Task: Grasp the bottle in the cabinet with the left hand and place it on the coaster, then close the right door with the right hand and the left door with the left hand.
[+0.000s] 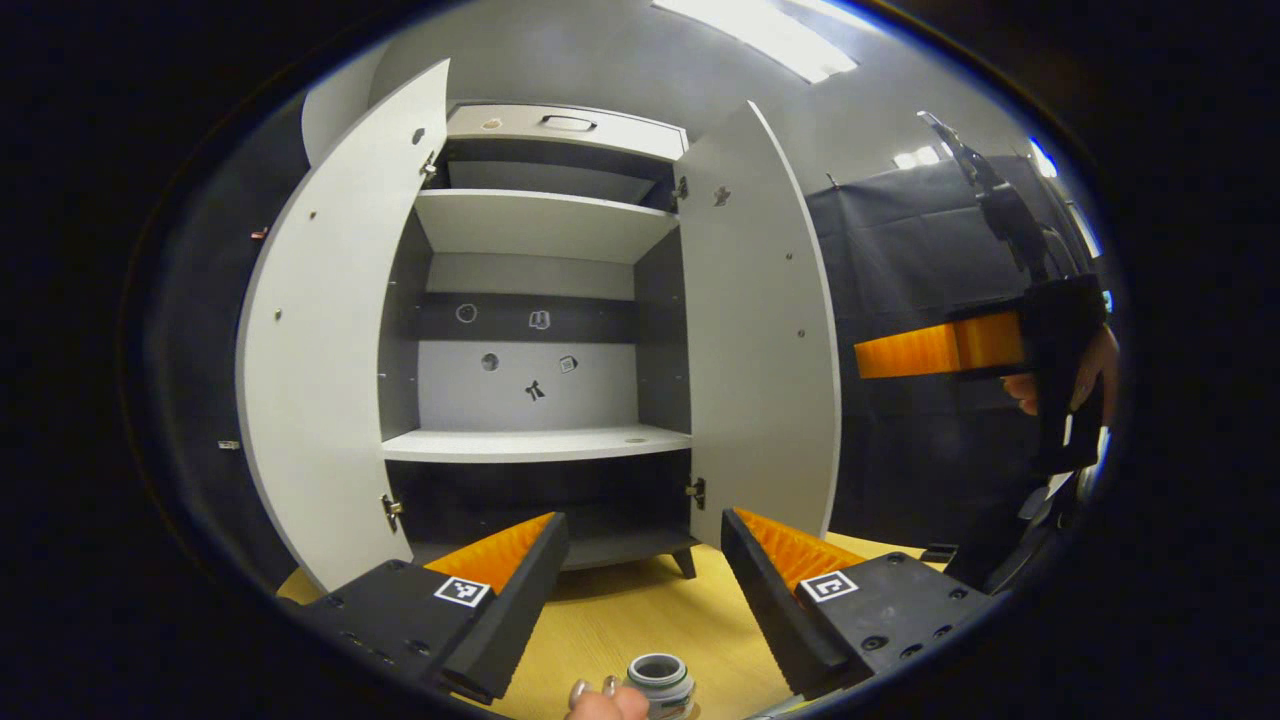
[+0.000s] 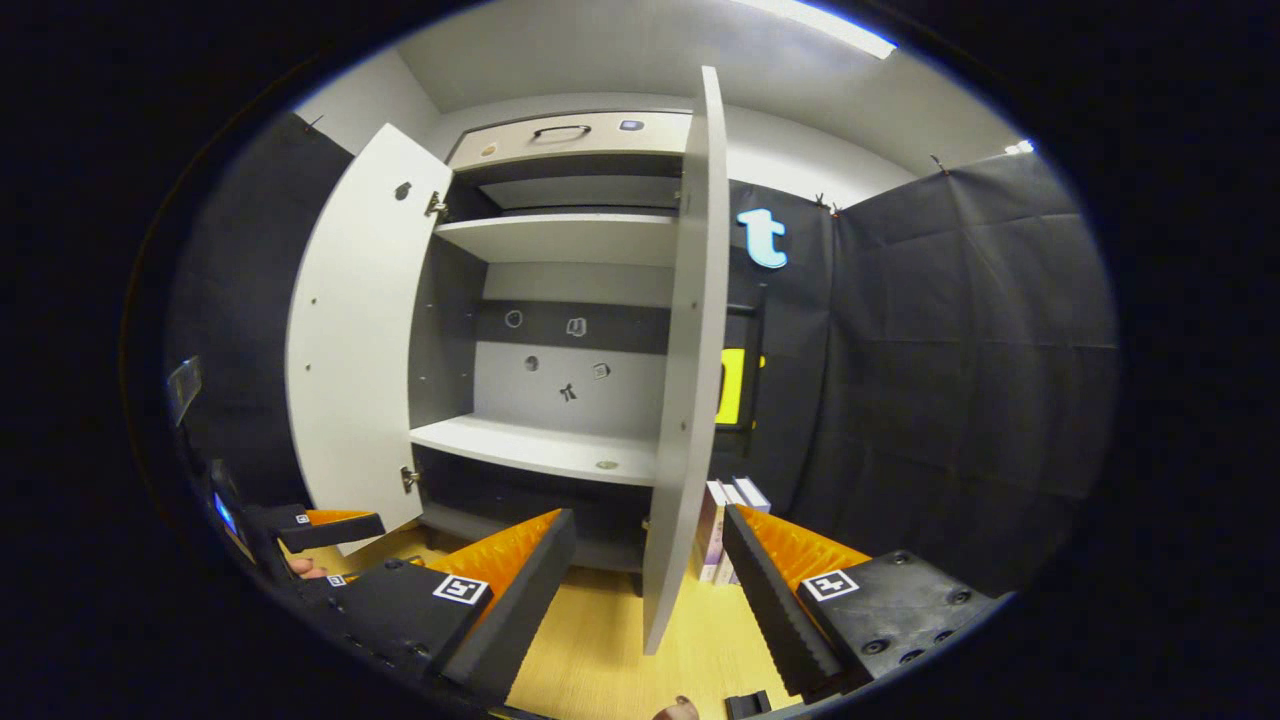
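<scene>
The grey cabinet [image 1: 540,225] stands on the wooden table with both doors swung wide and bare shelves. A small white bottle [image 1: 662,684], its mouth open to the top, stands on the table at the lower edge of the left gripper view, beside a person's fingertips [image 1: 592,690]. My left gripper [image 1: 645,530] is open above and behind the bottle, facing the cabinet. In the right gripper view my right gripper [image 2: 650,520] is open, and the right door [image 2: 690,400] shows edge-on between its fingers without being pressed. The left door [image 2: 350,350] hangs open.
A hand holds the right gripper [image 1: 900,352] at the right of the left gripper view. The left gripper [image 2: 340,525] sits low at the left of the right gripper view. A few books [image 2: 732,525] stand beside the cabinet. Black cloth walls close the booth.
</scene>
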Demonstrator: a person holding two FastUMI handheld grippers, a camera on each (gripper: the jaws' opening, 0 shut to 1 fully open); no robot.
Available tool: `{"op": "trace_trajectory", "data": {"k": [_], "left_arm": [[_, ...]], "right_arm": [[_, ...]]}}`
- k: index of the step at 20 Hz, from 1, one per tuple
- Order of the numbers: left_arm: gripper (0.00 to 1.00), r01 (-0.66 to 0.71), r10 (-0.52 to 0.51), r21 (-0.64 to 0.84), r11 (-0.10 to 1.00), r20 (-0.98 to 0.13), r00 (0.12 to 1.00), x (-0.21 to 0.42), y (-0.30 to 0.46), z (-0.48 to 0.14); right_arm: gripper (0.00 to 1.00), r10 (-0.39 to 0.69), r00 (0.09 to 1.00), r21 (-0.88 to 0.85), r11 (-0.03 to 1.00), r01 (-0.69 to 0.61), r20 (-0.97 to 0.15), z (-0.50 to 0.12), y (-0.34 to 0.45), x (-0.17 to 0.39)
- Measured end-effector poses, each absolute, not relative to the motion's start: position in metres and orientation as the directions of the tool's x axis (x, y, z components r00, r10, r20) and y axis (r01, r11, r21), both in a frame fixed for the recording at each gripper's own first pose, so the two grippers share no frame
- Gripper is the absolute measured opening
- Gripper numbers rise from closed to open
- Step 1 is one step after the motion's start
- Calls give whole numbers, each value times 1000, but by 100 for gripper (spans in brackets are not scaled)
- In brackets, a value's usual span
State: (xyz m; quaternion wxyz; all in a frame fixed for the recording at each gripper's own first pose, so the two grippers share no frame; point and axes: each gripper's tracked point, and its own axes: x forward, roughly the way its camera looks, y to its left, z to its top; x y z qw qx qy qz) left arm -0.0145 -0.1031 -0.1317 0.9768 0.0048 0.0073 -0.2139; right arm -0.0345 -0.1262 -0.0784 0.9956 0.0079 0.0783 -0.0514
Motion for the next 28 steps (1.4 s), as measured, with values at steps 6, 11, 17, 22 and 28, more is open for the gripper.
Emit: {"op": "trace_trajectory", "data": {"k": [6, 11, 17, 22, 28], "left_arm": [[96, 455, -455, -1, 890, -26, 890, -21, -80, -93], [96, 339, -338, -9, 941, -60, 939, -22, -34, -81], [96, 78, -78, -2, 997, -59, 995, -20, 40, -58], [97, -127, 121, -85, 988, -71, 990, -23, 84, -61], [95, -224, 217, -98, 970, -75, 973, -20, 107, -65]], "right_arm": [[98, -311, 946, -22, 950, 310, -91, -47, -203, -11], [97, -345, 936, -20, 939, 344, -68, -33, -244, 29], [100, -266, 963, 10, 964, 267, -46, -26, -252, 75], [94, -192, 980, 61, 979, 196, -58, -29, -236, 79], [94, -8, 998, 140, 990, 17, -66, -31, -182, 84]]}}
